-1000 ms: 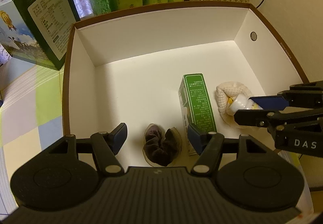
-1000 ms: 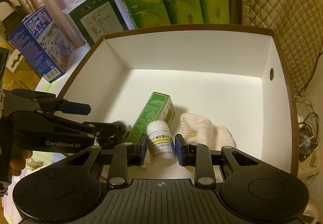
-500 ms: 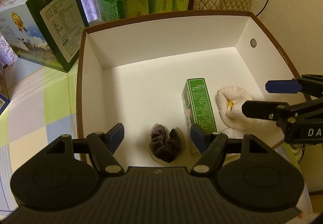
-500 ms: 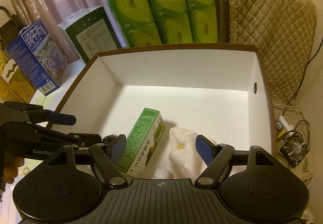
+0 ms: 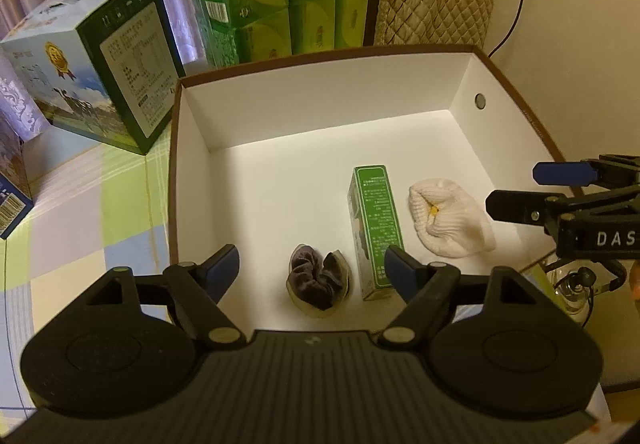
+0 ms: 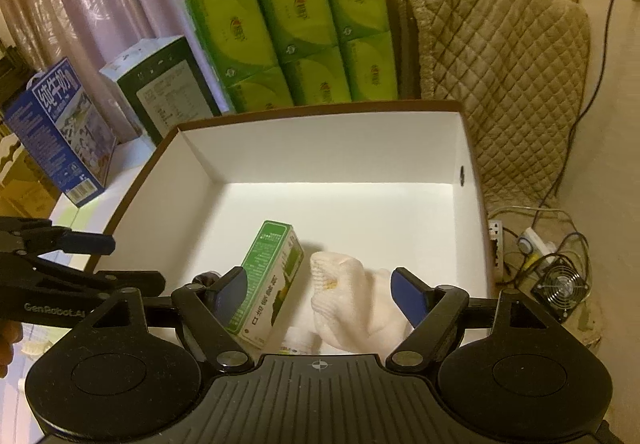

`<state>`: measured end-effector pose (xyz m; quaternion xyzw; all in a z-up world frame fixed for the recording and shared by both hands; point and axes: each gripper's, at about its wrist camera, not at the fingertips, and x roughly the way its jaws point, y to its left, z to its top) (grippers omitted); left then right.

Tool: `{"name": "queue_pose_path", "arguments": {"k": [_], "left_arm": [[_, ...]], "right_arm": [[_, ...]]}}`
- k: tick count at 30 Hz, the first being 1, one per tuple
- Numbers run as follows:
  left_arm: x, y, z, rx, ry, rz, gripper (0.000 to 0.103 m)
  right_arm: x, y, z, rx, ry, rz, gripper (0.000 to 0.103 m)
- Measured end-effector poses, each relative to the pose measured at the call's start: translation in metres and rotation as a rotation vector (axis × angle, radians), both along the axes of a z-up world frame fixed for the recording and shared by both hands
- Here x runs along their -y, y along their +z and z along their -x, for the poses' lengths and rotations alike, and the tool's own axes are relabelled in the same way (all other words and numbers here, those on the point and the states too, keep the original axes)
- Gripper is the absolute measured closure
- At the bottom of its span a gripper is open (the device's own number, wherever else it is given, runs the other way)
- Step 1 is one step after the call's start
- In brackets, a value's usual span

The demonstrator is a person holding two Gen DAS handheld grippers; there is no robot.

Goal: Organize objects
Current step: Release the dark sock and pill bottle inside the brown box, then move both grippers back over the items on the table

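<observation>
The left gripper [image 5: 310,266] hangs over the near edge of a white-lined cardboard box [image 5: 320,100] with a brown rim, its blue-padded fingers spread wide and holding nothing. Just ahead of it, between the two fingers, a dark purple scrunchie [image 5: 318,282] lies on the box floor. A green carton [image 5: 376,228] lies flat just ahead of its right finger, running away from the gripper, its near end partly hidden behind that finger. Further right of the carton, close beside it, sits a bundled cream sock [image 5: 448,220] with a small yellow spot.

The right gripper [image 6: 320,294] hovers above the near right part of the same box [image 6: 320,148], fingers likewise spread apart and empty. Seen from it, the green carton [image 6: 272,280] lies ahead and to the left, its lower end behind the left finger, and the cream sock [image 6: 352,304] lies between the fingers, near the right one. A white bottle [image 6: 298,342] shows only in part just below the fingertips, between carton and sock, mostly hidden by the gripper body.

Beyond the box stand green tissue packs [image 6: 304,36], a green-and-white milk carton box [image 5: 108,64], a blue milk box [image 6: 60,132] off to the left, and a quilted beige cover [image 6: 500,60] to the right
</observation>
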<state>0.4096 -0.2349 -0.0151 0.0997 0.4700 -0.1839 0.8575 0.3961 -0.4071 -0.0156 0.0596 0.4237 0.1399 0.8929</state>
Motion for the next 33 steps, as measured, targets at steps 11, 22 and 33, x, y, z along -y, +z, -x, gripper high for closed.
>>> {"name": "queue_pose_path", "arguments": {"k": [11,22,33], "left_arm": [[-0.02,0.034,0.045,0.068,0.011,0.037,0.024],[-0.067,0.058,0.105,0.127,0.029,0.076,0.02],[-0.132,0.059,0.168,0.114,0.086,0.083,0.019]], "right_arm": [[-0.007,0.031,0.039,0.071,0.013,-0.024,0.027],[-0.039,0.05,0.088,0.111,0.041,-0.042,0.027],[-0.094,0.053,0.143,0.103,0.113,-0.067,0.027]]}}
